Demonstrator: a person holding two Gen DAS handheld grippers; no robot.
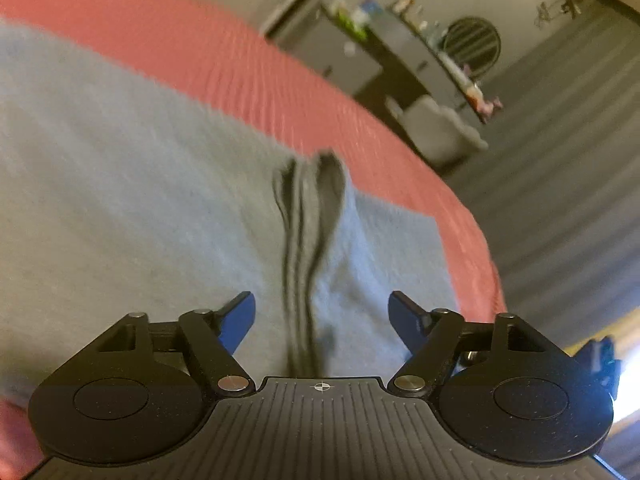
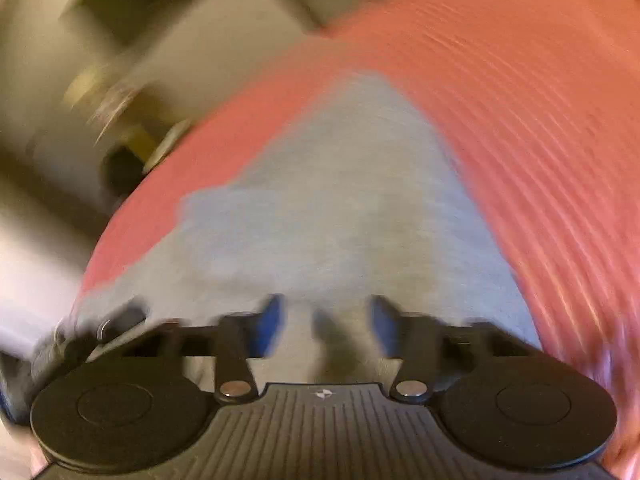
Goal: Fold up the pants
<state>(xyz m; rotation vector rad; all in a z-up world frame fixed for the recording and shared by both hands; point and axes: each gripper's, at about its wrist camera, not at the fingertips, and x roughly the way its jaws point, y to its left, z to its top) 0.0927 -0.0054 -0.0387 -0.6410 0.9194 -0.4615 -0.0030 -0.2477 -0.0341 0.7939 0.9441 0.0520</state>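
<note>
Grey pants (image 1: 120, 184) lie spread on a red ribbed bedcover (image 1: 224, 64). A dark fold ridge (image 1: 308, 216) runs up the cloth from between my left gripper's blue fingers. My left gripper (image 1: 322, 312) is open just above the cloth, holding nothing. In the blurred right wrist view the pants (image 2: 344, 208) taper away over the red cover (image 2: 540, 100). My right gripper (image 2: 326, 320) is open close over the cloth, with a raised crease between its fingers.
The bed edge curves at the right of the left wrist view, with striped grey carpet (image 1: 568, 184) beyond. A dark shelf with small items (image 1: 400, 32), a round fan (image 1: 472, 46) and a pale bin (image 1: 444, 128) stand by the far wall.
</note>
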